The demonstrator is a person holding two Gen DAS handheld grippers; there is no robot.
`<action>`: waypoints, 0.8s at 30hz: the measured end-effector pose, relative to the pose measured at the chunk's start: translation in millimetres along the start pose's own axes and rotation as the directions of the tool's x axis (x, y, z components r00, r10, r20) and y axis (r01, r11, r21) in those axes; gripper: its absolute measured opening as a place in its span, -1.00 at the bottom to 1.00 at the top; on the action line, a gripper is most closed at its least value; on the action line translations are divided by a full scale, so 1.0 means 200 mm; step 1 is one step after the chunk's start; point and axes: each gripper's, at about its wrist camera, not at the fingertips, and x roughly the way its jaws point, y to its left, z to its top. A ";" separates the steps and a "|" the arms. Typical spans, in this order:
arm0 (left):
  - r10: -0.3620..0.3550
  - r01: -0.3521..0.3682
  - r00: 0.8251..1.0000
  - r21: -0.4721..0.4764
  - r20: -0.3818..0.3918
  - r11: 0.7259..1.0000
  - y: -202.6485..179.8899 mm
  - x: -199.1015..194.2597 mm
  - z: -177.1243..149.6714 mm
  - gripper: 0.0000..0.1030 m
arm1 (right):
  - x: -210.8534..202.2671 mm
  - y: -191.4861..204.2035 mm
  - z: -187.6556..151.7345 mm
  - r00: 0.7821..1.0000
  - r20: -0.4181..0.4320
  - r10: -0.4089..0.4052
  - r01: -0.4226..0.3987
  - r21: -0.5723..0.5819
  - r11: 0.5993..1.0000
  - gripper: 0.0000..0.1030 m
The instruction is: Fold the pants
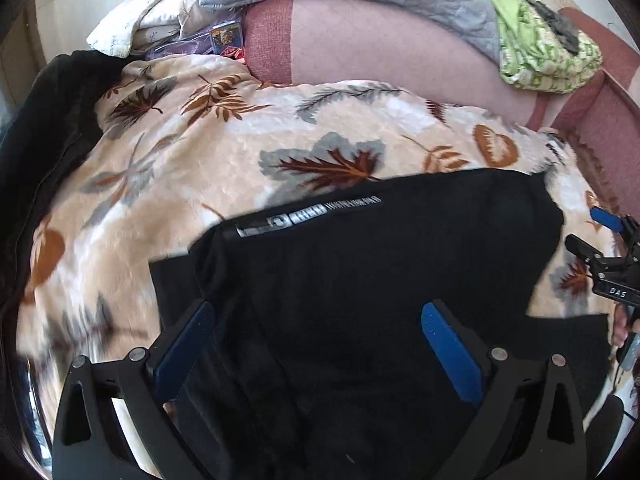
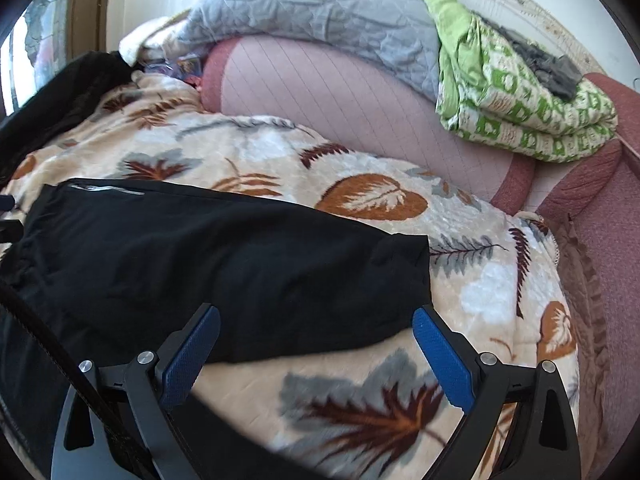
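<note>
Black pants [image 1: 380,280] lie spread on a cream blanket [image 1: 192,152] printed with brown and grey leaves, which covers a sofa seat. A silver printed strip [image 1: 308,216] runs along the far edge of the pants. The left gripper [image 1: 316,344] hovers over the dark fabric with its blue-padded fingers [image 1: 452,352] spread wide, holding nothing. The right gripper [image 2: 316,344] is also spread wide and empty, with the near edge of the pants [image 2: 224,264] and bare blanket [image 2: 400,216] between its fingers. Behind, against the pink sofa back [image 2: 320,88], rest a grey quilt [image 2: 312,8] and a green patterned bundle [image 2: 516,96].
</note>
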 end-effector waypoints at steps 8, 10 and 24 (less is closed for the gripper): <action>-0.014 0.014 0.996 -0.002 -0.085 1.000 0.27 0.29 0.26 1.00 | 0.36 -0.08 0.17 0.993 -0.095 0.069 -0.072 -0.025 0.997 0.91; -0.038 0.036 0.996 -0.023 -0.086 0.999 0.33 0.34 0.29 1.00 | 0.44 -0.09 0.23 0.988 -0.117 0.099 -0.103 -0.036 0.994 0.91; -0.124 0.164 0.974 0.209 -0.189 0.964 0.21 0.55 0.29 1.00 | 0.75 -0.20 0.49 0.917 -0.190 0.351 -0.347 0.054 0.936 0.82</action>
